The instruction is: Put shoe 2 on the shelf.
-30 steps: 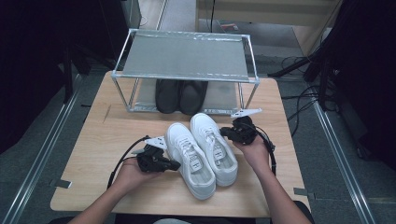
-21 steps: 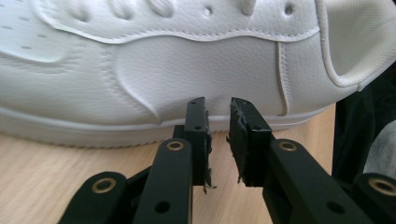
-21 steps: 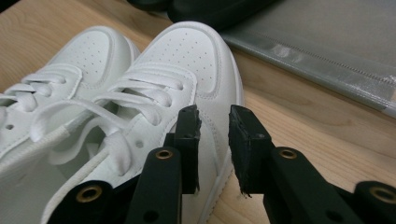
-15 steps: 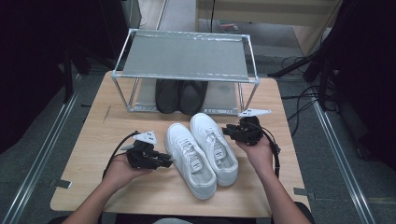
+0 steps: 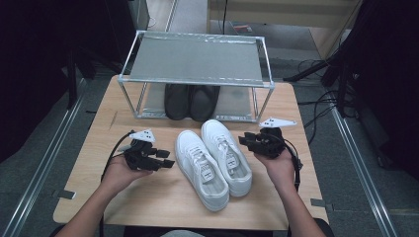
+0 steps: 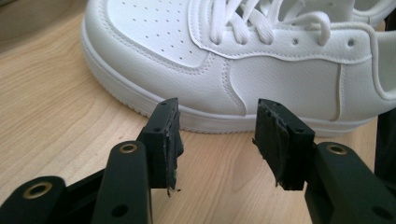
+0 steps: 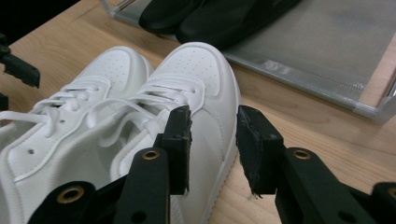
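Two white sneakers stand side by side on the wooden table (image 5: pixel 148 197), toes toward the rack: the left one (image 5: pixel 200 165) and the right one (image 5: pixel 225 148). My left gripper (image 5: pixel 168 160) hovers just left of the left sneaker (image 6: pixel 233 60). Its jaws have just been opening, and only bare table shows between its pads (image 6: pixel 170 135). My right gripper (image 5: pixel 243 140) sits beside the right sneaker (image 7: pixel 196 88). Its jaws have also just been opening and stand apart, with nothing pressed between them.
A metal rack (image 5: pixel 197 59) stands at the back of the table. A pair of black shoes (image 5: pixel 190 101) rests on its lower shelf (image 7: pixel 317 46). The rack's top shelf is bare. Cables trail from both grippers.
Both grippers have backed off outward from the sneakers' sides and opened their jaws. The sneakers stay where they were on the table.
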